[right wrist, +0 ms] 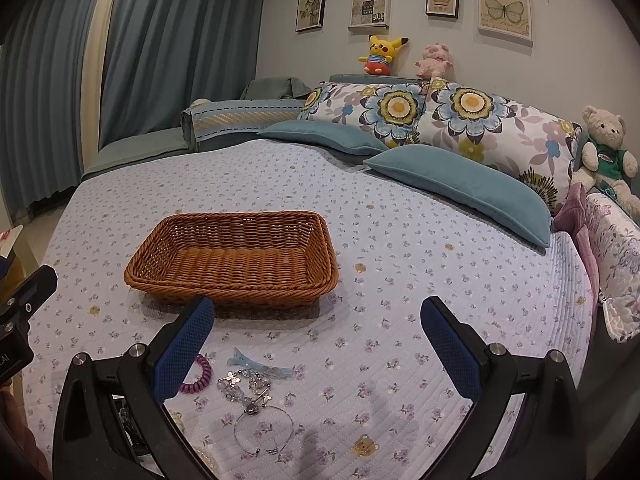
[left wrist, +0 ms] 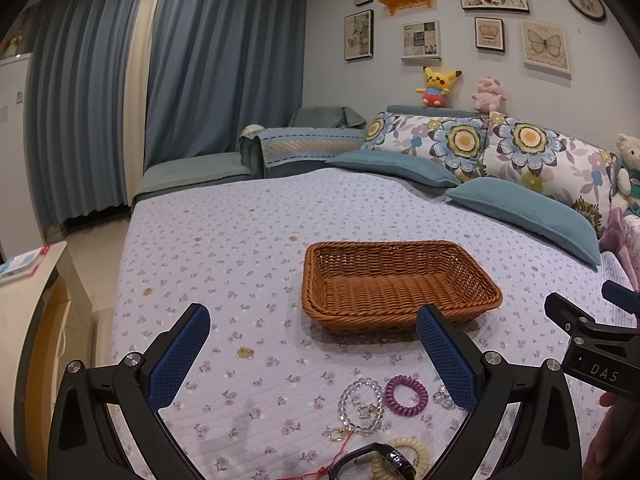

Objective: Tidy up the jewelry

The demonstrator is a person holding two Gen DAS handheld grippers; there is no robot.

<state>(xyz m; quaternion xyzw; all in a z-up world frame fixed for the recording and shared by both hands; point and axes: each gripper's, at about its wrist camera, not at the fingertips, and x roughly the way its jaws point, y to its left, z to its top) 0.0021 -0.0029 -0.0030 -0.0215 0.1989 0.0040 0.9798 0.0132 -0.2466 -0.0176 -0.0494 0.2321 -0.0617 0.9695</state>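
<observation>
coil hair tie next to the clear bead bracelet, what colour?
Purple coil hair tie; clearest in the left wrist view.

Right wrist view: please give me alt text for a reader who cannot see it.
The open right gripper hovers over a floral bedspread, empty, with jewelry lying between its fingers: a blue hair clip, a crystal bracelet, a thin silver bangle and a purple coil hair tie. An empty wicker basket sits just beyond, pillows behind.
</observation>
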